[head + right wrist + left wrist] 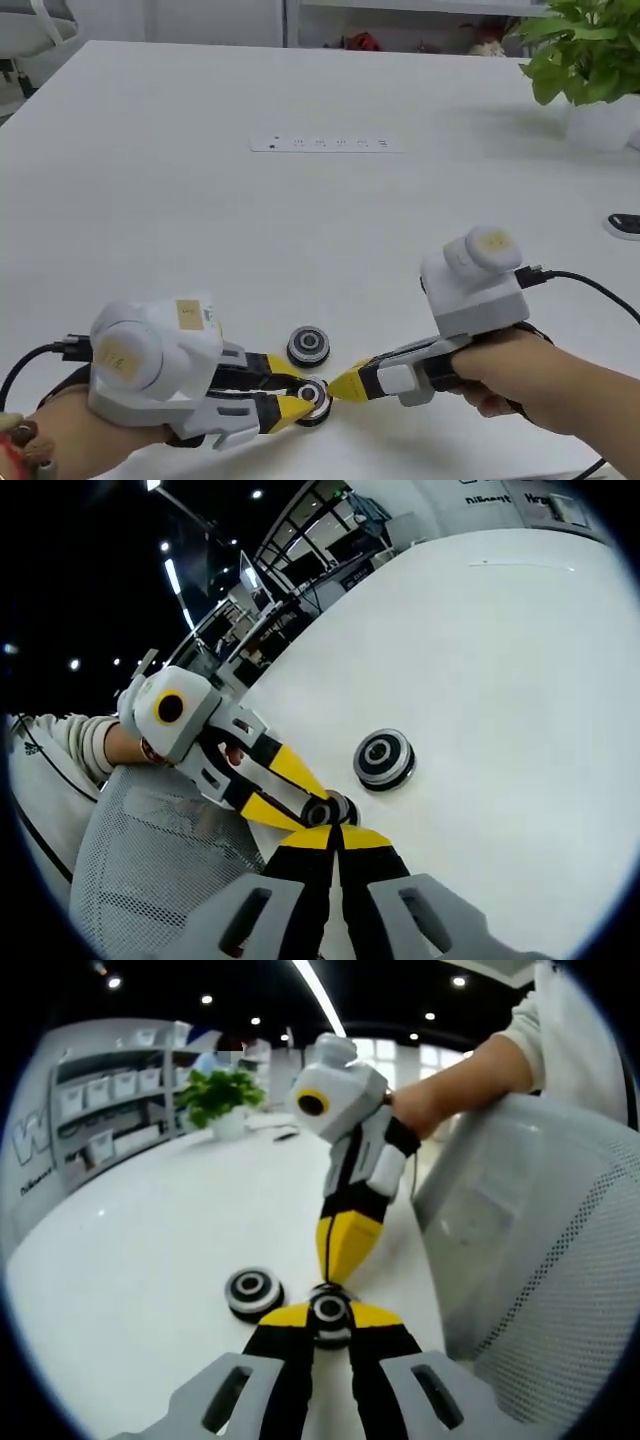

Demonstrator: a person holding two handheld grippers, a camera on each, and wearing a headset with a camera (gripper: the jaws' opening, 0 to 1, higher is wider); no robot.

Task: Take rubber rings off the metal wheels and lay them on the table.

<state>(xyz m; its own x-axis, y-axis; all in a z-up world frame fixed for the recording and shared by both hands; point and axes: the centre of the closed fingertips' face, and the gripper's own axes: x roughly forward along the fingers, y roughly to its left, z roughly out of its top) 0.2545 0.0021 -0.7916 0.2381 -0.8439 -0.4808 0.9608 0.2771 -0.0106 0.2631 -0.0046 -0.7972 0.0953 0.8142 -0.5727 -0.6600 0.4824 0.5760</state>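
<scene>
In the head view, the jaws of the left gripper (300,402) are gripping a metal wheel (314,395), parted only as far as the wheel forces them. They are holding it low at the near edge of the table (300,220); whether it is resting on the surface I cannot tell. The right gripper (346,385) is pointing in from the opposite side, its yellow tips touching the wheel's rim. This looks like a bracing hold, with one tool steadying the wheel so the other can work at its ring. A second wheel (308,345) is lying flat just behind them, wearing its black rubber ring (292,346).

In the left gripper view, the yellow tips are sitting on either side of the metal wheel (331,1312), whose hub is facing the camera. The right gripper (345,1255) is reaching down onto the wheel's far edge, and the second wheel (253,1291) is lying just beside.

In the right gripper view, the right gripper's own jaws are pressing almost together, leaving only a thin slit, with their tips at the metal wheel (330,809). Whether they are pinching any rubber is too small to tell.
</scene>
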